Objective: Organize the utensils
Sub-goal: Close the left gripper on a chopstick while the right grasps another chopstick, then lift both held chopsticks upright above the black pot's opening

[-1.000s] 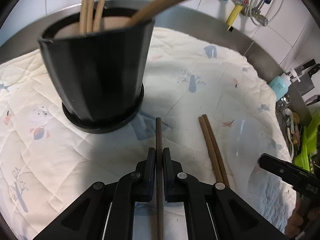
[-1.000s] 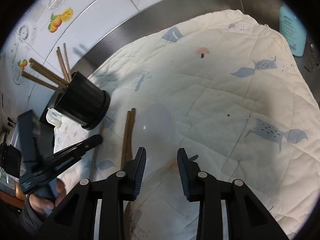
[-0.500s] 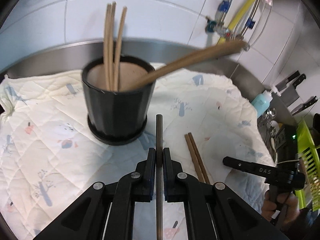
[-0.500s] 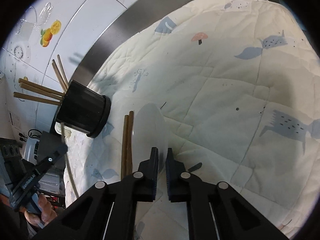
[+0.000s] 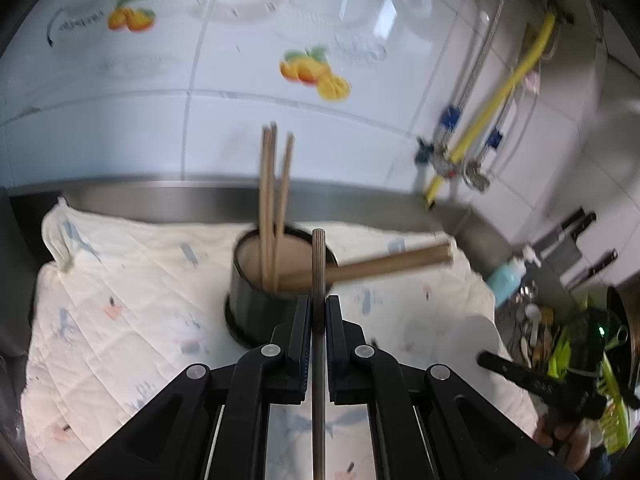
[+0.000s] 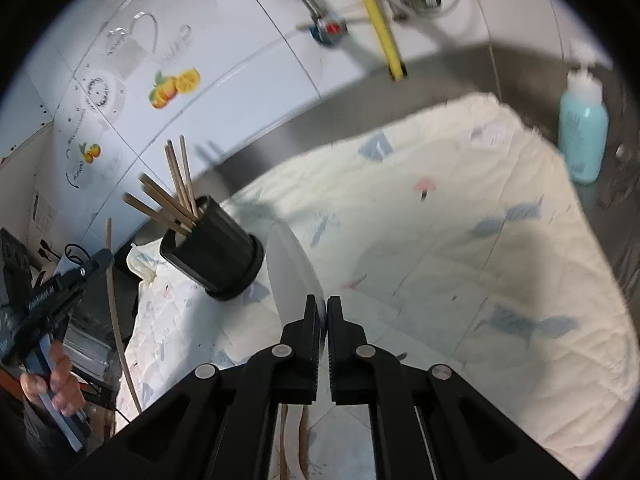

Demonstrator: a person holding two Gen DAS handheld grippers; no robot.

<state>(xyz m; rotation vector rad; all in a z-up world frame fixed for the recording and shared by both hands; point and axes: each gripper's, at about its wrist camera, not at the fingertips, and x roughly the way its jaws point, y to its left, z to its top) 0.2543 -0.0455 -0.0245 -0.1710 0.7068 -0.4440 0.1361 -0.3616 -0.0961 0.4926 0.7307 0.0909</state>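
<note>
the left gripper [image 5: 318, 312] is clamped on a dark chopstick [image 5: 318, 272] pointing at 12 o'clock over the black holder [image 5: 256, 304], the right gripper [image 6: 323, 312] pinches a translucent spoon [image 6: 294, 268], and a tilted lowering could catch the rim or leaning sticks.

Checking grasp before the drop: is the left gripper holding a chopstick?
Yes, the left gripper is clamped on a dark chopstick pointing toward the black holder.
</note>
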